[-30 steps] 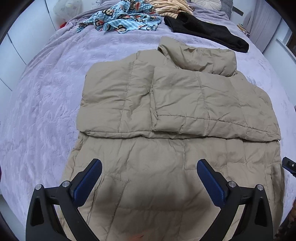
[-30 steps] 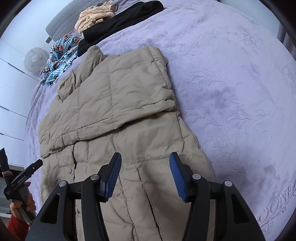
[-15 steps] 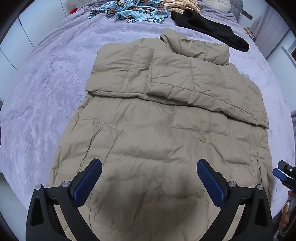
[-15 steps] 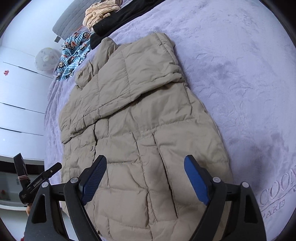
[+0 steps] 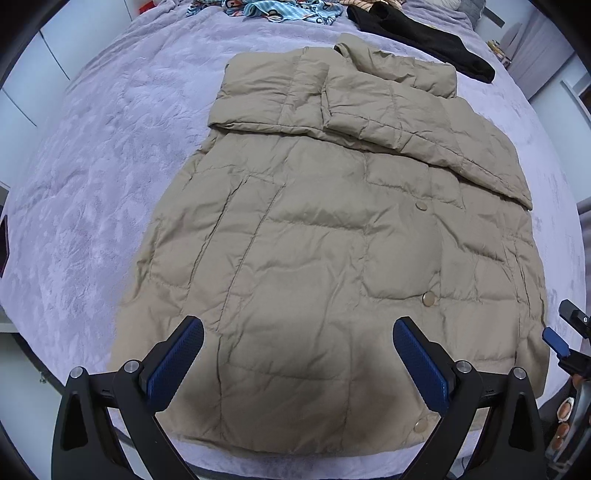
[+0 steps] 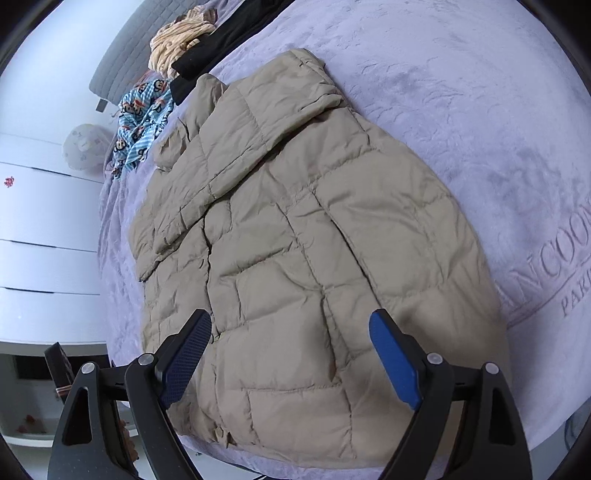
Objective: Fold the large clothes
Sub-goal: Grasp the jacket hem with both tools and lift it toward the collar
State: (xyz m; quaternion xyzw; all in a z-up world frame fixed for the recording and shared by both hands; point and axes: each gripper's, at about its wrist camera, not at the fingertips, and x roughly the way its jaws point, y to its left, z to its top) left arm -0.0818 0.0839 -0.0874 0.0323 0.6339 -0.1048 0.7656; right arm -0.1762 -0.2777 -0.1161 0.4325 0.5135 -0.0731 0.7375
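Observation:
A large beige quilted puffer jacket [image 5: 332, 236] lies flat on a lilac bedspread [image 5: 92, 166], front up, with both sleeves folded across its chest near the collar. It also shows in the right wrist view [image 6: 314, 258]. My left gripper [image 5: 295, 328] is open and empty, held above the jacket's hem. My right gripper [image 6: 290, 325] is open and empty, above the hem at the jacket's right side. The right gripper's blue pad shows at the right edge of the left wrist view [image 5: 556, 341].
At the head of the bed lie a blue monkey-print garment [image 6: 146, 122], a black garment [image 5: 424, 35] and a beige striped garment [image 6: 181, 40]. White drawers [image 6: 40, 240] stand beside the bed. The bed's near edge [image 5: 314, 463] runs just below the hem.
Both grippers have pulled back toward the foot of the bed, so the whole jacket and its hem have come into view. The right gripper's jaws have opened wider.

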